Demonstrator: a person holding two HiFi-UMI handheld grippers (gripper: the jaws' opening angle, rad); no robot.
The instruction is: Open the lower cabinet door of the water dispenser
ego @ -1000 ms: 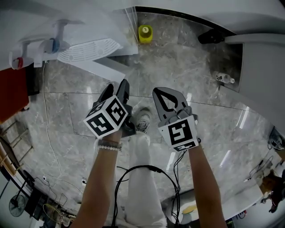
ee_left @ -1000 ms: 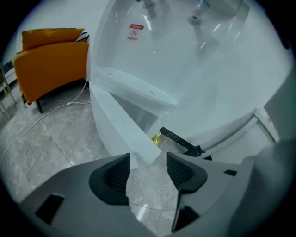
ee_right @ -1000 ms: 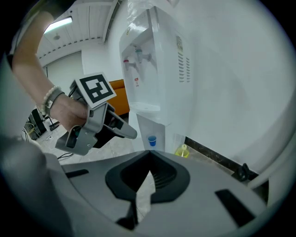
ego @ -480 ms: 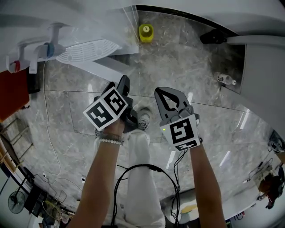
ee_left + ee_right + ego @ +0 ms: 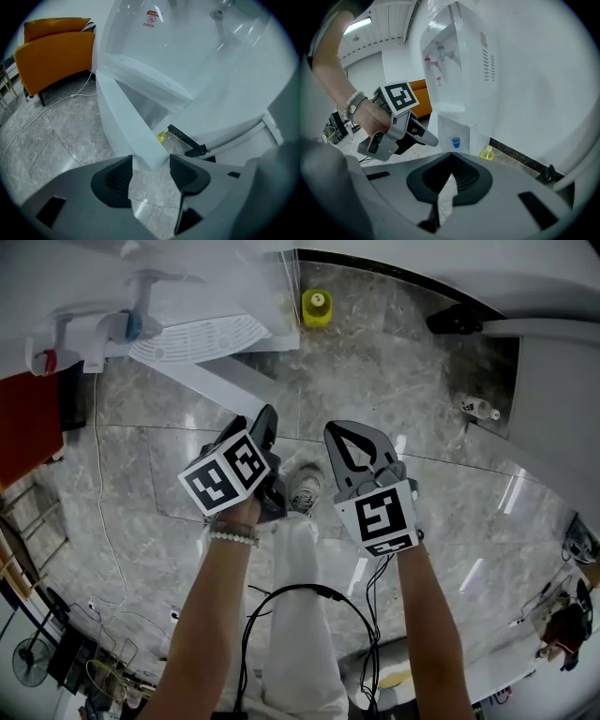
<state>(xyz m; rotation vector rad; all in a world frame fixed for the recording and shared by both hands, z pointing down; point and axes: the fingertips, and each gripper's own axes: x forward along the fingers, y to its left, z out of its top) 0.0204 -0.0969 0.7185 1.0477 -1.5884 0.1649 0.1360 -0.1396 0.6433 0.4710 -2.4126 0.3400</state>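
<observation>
The white water dispenser [image 5: 187, 296] stands at the head view's top left, with a red and a blue tap above its drip tray [image 5: 202, 338]. Its lower cabinet door [image 5: 216, 381] stands swung out over the floor. My left gripper [image 5: 251, 423] hovers just short of the door's free end, open; in the left gripper view the door [image 5: 126, 122] runs up from between the left gripper [image 5: 151, 171] fingertips, untouched. My right gripper [image 5: 339, 430] hangs beside it, shut and holding nothing. The right gripper view [image 5: 451, 176] shows a blue cup [image 5: 455, 142] inside the open cabinet.
A yellow bottle [image 5: 317, 307] stands on the marble floor by the wall, with a black doorstop [image 5: 455, 320] further right. An orange sofa [image 5: 51, 51] and a floor cable [image 5: 47, 105] lie left of the dispenser. A person's shoe [image 5: 302, 491] is below the grippers.
The left gripper has rolled slightly, its marker cube tilting. Both hands stay about where they were, and the door stands the same.
</observation>
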